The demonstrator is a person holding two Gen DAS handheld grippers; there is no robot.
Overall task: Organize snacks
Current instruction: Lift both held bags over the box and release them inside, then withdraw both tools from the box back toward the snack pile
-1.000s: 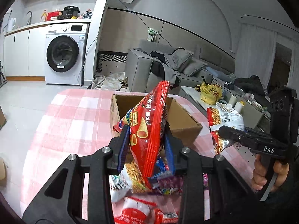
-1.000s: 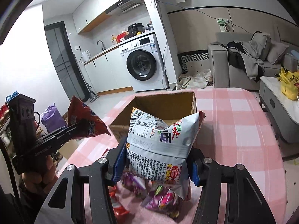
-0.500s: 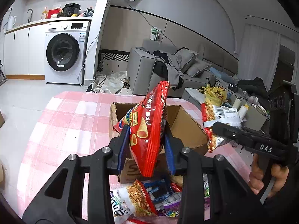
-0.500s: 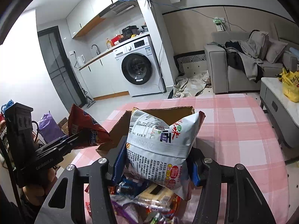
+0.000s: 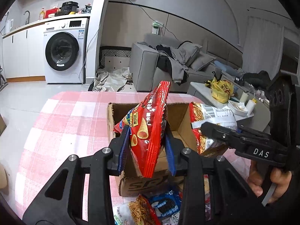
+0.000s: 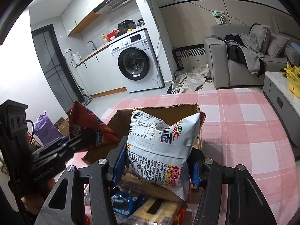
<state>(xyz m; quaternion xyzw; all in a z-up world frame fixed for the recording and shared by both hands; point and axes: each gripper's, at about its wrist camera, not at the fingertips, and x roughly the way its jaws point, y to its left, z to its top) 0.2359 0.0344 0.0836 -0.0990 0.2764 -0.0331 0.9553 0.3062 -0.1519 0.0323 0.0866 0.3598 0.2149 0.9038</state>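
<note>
Left wrist: left claw (image 5: 147, 148) grasps red cone-snack bag (image 5: 148, 131); right claw (image 6: 156, 161) grasps puffy white bag (image 6: 161, 142).

The bench (image 5: 61, 123) wears a pink-and-white checked cloth. The cardboard box (image 5: 180, 116) is plain brown with dark lettering on its near wall. One snack bag (image 5: 148, 131) is bright red, printed with golden cone shapes; the other bag (image 6: 159, 142) is silver-white with a barcode, dark print and red characters. Both grippers are black with blue fingers (image 5: 124, 146). A blue cookie packet (image 5: 165, 205) lies at the bench's near edge.
</note>
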